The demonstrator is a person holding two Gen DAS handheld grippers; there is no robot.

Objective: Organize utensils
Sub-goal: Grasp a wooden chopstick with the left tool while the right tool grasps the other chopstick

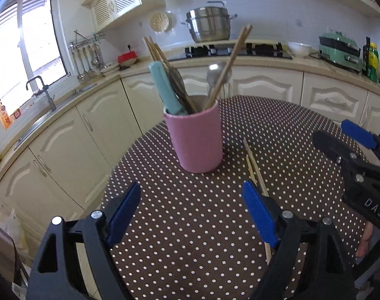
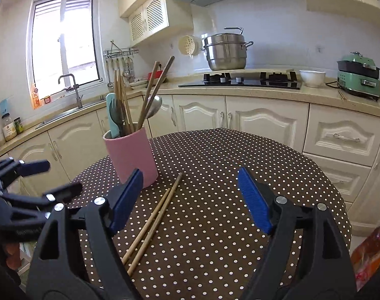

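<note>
A pink utensil cup (image 1: 196, 140) (image 2: 132, 155) stands on the round polka-dot table (image 1: 190, 225) (image 2: 215, 225). It holds chopsticks, a teal-handled utensil (image 1: 164, 90) (image 2: 113, 115) and a metal spoon (image 1: 216, 75) (image 2: 153, 105). A loose pair of wooden chopsticks (image 2: 152, 221) (image 1: 255, 167) lies on the table just right of the cup. My left gripper (image 1: 192, 212) is open and empty, a little in front of the cup. My right gripper (image 2: 190, 197) is open and empty above the loose chopsticks; it also shows at the right edge of the left wrist view (image 1: 340, 142).
Cream kitchen cabinets and a counter curve behind the table, with a sink and tap (image 2: 72, 87), a gas hob (image 2: 242, 80), a steel steamer pot (image 2: 226, 50), a white bowl (image 2: 312, 77) and a green appliance (image 2: 360, 77). An orange bag (image 2: 372, 247) is at the right.
</note>
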